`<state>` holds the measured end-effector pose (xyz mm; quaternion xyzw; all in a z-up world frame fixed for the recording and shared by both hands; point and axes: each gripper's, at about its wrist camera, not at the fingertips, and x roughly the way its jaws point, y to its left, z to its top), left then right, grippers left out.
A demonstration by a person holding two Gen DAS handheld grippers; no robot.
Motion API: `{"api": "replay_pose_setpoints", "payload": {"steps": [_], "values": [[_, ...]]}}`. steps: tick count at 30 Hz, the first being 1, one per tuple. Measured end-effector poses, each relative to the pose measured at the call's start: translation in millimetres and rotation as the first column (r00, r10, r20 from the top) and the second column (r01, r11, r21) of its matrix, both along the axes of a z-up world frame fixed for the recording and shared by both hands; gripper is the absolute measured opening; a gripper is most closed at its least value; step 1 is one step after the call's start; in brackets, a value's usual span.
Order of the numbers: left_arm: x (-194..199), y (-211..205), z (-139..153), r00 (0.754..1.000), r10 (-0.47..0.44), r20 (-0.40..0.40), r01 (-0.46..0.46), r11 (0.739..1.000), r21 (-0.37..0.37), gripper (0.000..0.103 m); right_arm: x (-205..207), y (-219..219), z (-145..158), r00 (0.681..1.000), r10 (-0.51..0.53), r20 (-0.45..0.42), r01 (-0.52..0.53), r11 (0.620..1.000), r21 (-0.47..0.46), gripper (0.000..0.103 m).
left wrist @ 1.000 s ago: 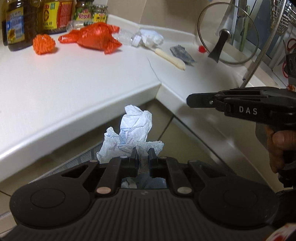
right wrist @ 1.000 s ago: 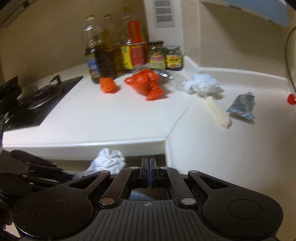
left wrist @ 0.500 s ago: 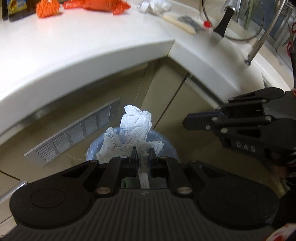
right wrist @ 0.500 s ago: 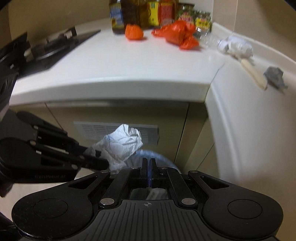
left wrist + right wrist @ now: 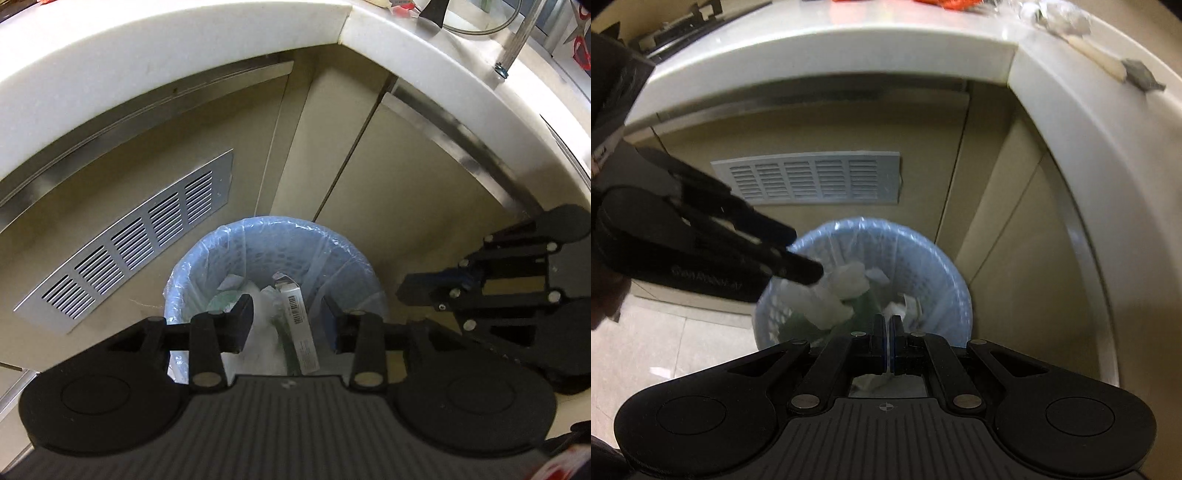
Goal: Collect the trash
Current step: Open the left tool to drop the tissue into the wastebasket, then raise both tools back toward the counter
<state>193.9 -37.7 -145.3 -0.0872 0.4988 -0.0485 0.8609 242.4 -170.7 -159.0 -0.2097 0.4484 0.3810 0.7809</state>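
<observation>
Left gripper (image 5: 288, 319) is hanging wide, empty, centred over the bin (image 5: 207, 254); right gripper (image 5: 889, 332) is pressing together on nothing; crumpled paper (image 5: 834, 291) is dropping inside, so retreat vertically, avoiding the liner.

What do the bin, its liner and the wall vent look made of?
The bin looks like pale blue plastic, with a perforated mesh wall. Its liner is thin clear film, wrinkled and glossy at the rim. The vent appears to be metal with a matte silver finish and punched slots, though painted plastic is possible.
</observation>
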Motion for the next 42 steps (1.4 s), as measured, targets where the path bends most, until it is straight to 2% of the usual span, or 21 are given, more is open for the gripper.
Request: {"api": "replay_pose_setpoints", "payload": {"steps": [5, 9, 15, 20, 21, 23, 24, 25, 29, 34, 38, 42], "values": [[-9.1, 3.4, 3.9, 1.000, 0.020, -0.006, -0.020, 1.000, 0.012, 0.038, -0.2, 1.4, -6.6, 1.000, -0.005, -0.016, 0.005, 1.000, 0.001, 0.002], [-18.6, 13.8, 15.8, 0.999, 0.049, 0.012, -0.050, 0.999, 0.017, 0.038, -1.6, 9.5, -0.8, 1.000, 0.009, -0.005, -0.009, 1.000, 0.012, 0.002], [-29.7, 22.7, 47.6, 0.992, 0.081, 0.094, -0.084, 0.996, 0.028, 0.040, -4.0, 20.1, 25.2, 0.998, 0.038, 0.039, -0.040, 0.998, 0.053, 0.002], [-32.6, 25.5, 80.1, 0.979, 0.085, 0.184, -0.094, 0.995, 0.041, 0.051, -4.8, 22.4, 60.0, 0.995, 0.043, 0.092, -0.052, 0.993, 0.106, 0.003], [-32.6, 25.6, 86.6, 0.975, 0.084, 0.203, -0.094, 0.995, 0.041, 0.051, -5.0, 21.7, 67.6, 0.994, 0.040, 0.105, -0.052, 0.992, 0.117, 0.004], [-30.2, 24.4, 99.1, 0.968, 0.083, 0.237, -0.096, 0.994, 0.043, 0.052, -3.1, 19.2, 83.9, 0.991, 0.024, 0.128, -0.043, 0.987, 0.154, 0.026], [-28.8, 24.2, 104.6, 0.964, 0.080, 0.253, -0.095, 0.994, 0.045, 0.052, -2.3, 17.0, 91.9, 0.990, 0.010, 0.137, -0.035, 0.983, 0.178, 0.049], [-27.0, 23.7, 109.8, 0.960, 0.078, 0.268, -0.094, 0.994, 0.047, 0.053, -0.9, 13.2, 100.6, 0.989, -0.008, 0.147, -0.023, 0.978, 0.209, 0.061], [-15.4, 23.6, 125.8, 0.946, 0.077, 0.314, -0.097, 0.994, 0.050, 0.054, 9.6, 0.4, 132.7, 0.977, -0.080, 0.196, 0.019, 0.956, 0.293, 0.062], [6.1, 25.0, 142.7, 0.932, 0.087, 0.351, -0.112, 0.992, 0.051, 0.058, 39.3, -19.9, 163.9, 0.941, -0.218, 0.257, 0.114, 0.923, 0.366, 0.062], [28.9, 22.4, 150.3, 0.922, 0.090, 0.376, -0.122, 0.991, 0.062, 0.061, 79.1, -35.2, 178.2, 0.907, -0.330, 0.261, 0.213, 0.896, 0.391, 0.062], [52.4, 22.3, 156.6, 0.912, 0.113, 0.395, -0.156, 0.985, 0.079, 0.066, 119.9, -48.1, 185.9, 0.886, -0.389, 0.252, 0.268, 0.873, 0.407, 0.062]]}}
